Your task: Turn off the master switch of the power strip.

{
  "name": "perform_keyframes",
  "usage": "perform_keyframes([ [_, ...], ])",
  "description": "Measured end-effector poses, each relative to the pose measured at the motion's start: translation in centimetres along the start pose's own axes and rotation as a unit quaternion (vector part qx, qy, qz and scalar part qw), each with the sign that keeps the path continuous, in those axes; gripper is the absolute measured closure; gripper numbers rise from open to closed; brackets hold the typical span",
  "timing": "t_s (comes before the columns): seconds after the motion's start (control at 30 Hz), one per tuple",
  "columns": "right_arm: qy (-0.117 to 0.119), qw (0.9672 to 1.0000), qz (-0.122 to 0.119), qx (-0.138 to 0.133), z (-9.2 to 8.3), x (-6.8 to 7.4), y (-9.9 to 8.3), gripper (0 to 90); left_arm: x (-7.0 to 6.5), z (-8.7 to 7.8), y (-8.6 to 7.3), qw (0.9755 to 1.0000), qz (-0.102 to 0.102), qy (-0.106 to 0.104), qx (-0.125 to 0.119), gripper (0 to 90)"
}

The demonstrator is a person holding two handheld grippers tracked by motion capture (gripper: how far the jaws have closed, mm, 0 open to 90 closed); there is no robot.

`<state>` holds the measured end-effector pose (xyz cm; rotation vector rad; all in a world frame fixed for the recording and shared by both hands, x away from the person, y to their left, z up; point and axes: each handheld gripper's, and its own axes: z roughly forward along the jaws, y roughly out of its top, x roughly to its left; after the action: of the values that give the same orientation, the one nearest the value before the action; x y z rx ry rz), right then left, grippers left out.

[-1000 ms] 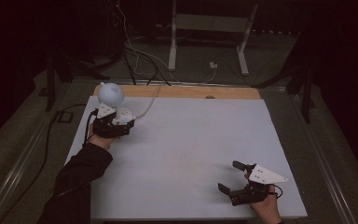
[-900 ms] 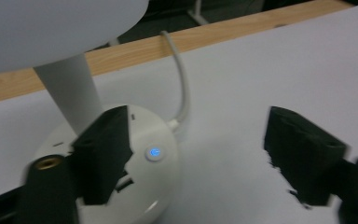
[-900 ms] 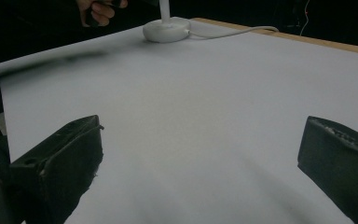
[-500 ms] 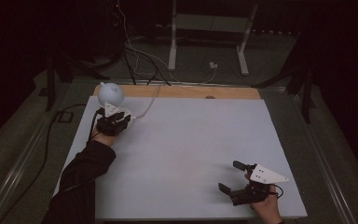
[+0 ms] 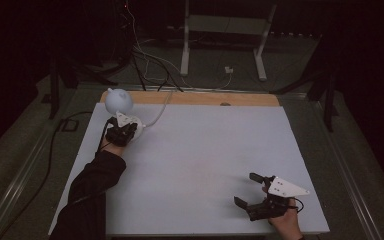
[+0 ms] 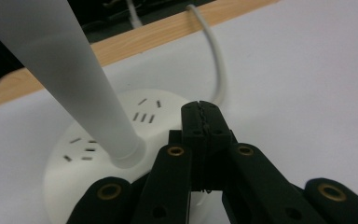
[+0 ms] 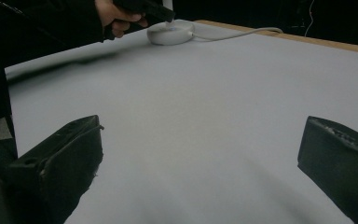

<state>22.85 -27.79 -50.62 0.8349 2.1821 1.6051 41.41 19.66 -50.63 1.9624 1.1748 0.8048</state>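
Left gripper (image 6: 200, 108) first: its jaws are pressed tight together, tips meeting with nothing between them, sitting right over the near edge of the lamp base (image 6: 74, 154). That base is a white round disc with small slot marks on top, and just to the left of the closed tips the lamp's white stem (image 6: 70, 70) rises out of it, widening as it goes up. Whether the tips actually touch the base, I can't tell from here. Beyond the tips, a white cord (image 6: 216, 60) curls away from the base toward the table's wooden far edge (image 6: 158, 30).

From above, the left gripper (image 5: 121, 131) sits at the far left of the white table (image 5: 205, 150), the lamp's round head (image 5: 118, 100) just past it, the cord (image 5: 157, 112) running off to its right. The dark sleeve (image 5: 92, 185) trails back from it to the near edge.

Over to the right gripper (image 5: 252, 192), near the table's near right corner: jaws spread wide, nothing held. Its own view shows both black jaws far apart over bare white tabletop (image 7: 205, 121). Well ahead of it, across the table, the left hand (image 7: 119, 18) grips its tool beside the lamp base (image 7: 170, 32), and the cord (image 7: 242, 31) runs off to the right along the wooden edge.
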Motion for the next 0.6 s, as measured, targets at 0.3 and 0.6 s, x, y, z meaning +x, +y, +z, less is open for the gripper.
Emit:
perform_keyframes([
  [0.3, 0.0, 1.0, 0.0, 0.001, 0.0, 0.0, 0.0, 0.0, -0.2, 0.8, -0.3, 0.9996, 0.024, 0.014, 0.005, 90.0],
  [0.6, -0.002, 1.0, 0.0, 0.003, 0.0, -0.1, -0.1, 0.0, -0.3, 1.3, -0.5, 0.9991, 0.032, 0.024, 0.012, 90.0],
])
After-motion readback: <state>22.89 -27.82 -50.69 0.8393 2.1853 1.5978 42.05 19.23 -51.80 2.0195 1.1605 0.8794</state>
